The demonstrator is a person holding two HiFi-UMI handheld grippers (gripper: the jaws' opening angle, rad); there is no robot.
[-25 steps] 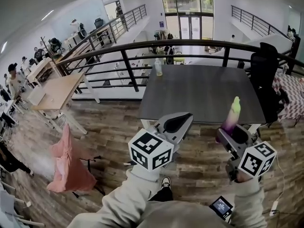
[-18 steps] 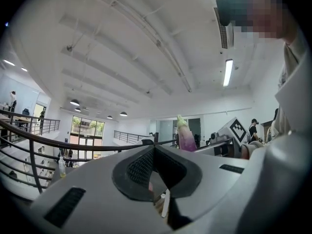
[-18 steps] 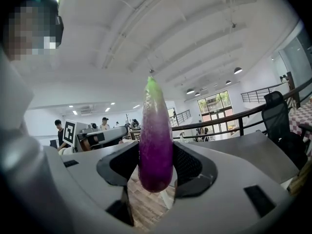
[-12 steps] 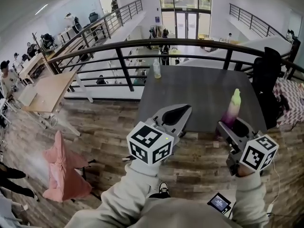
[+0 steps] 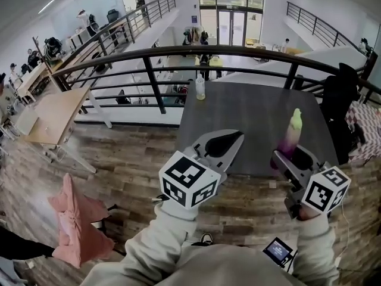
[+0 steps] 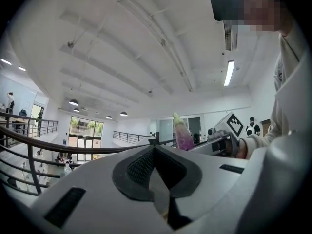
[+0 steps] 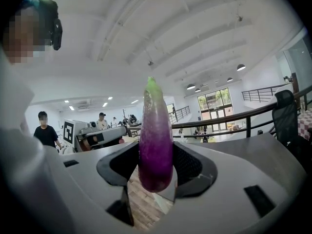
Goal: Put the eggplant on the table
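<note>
A purple eggplant [image 5: 292,134] with a pale green tip stands upright in my right gripper [image 5: 284,158], whose jaws are shut on its lower half. In the right gripper view the eggplant [image 7: 156,140] fills the gap between the dark pads [image 7: 192,167]. It hangs over the near right part of the dark grey table [image 5: 250,109]. My left gripper [image 5: 229,139] is held level over the table's near edge, shut and with nothing in it. Its pads meet in the left gripper view [image 6: 153,152], where the eggplant [image 6: 182,134] shows to the right.
A clear bottle [image 5: 200,88] stands at the table's far left edge, against a black railing [image 5: 149,70] over a lower floor. A black chair [image 5: 345,100] is at the table's right. A pink cloth [image 5: 74,219] lies on the wooden floor at the left, beyond it a light wooden table [image 5: 53,115].
Both grippers have moved forward together toward the dark table, which now lies closer and under their tips. The eggplant stays upright in the right gripper.
</note>
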